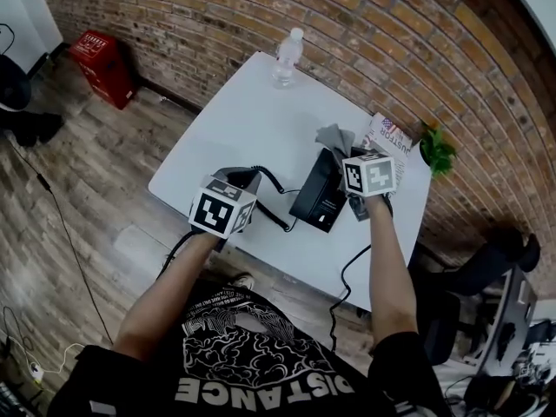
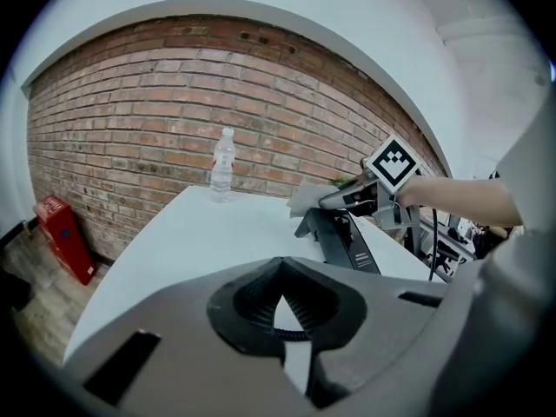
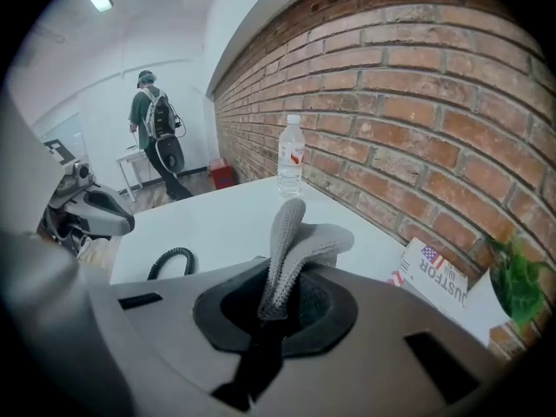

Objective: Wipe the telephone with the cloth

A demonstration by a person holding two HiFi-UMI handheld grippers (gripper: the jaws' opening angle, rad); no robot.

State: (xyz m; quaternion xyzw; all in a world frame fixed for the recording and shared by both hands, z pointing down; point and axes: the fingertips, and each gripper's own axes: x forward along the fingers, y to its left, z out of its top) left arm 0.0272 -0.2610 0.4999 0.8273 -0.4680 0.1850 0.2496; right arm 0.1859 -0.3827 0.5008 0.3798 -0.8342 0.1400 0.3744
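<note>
A black telephone base (image 1: 317, 196) stands on the white table (image 1: 243, 111), right of middle. My right gripper (image 1: 346, 152) hovers over its far end, shut on a grey cloth (image 1: 334, 135). In the right gripper view the cloth (image 3: 291, 237) sticks up folded out of the shut jaws. My left gripper (image 1: 241, 181) is at the table's front left, shut on the black handset (image 1: 247, 178), and its coiled cord (image 1: 276, 182) runs across to the base. The left gripper view shows the base (image 2: 344, 240) with the cloth (image 2: 306, 196) and the right gripper (image 2: 347, 198) above it.
A clear water bottle (image 1: 287, 56) stands at the table's far edge by the brick wall. A printed box (image 1: 388, 139) and a small green plant (image 1: 437, 150) sit at the right end. A red crate (image 1: 104, 63) is on the floor, and a person (image 3: 156, 137) stands far off.
</note>
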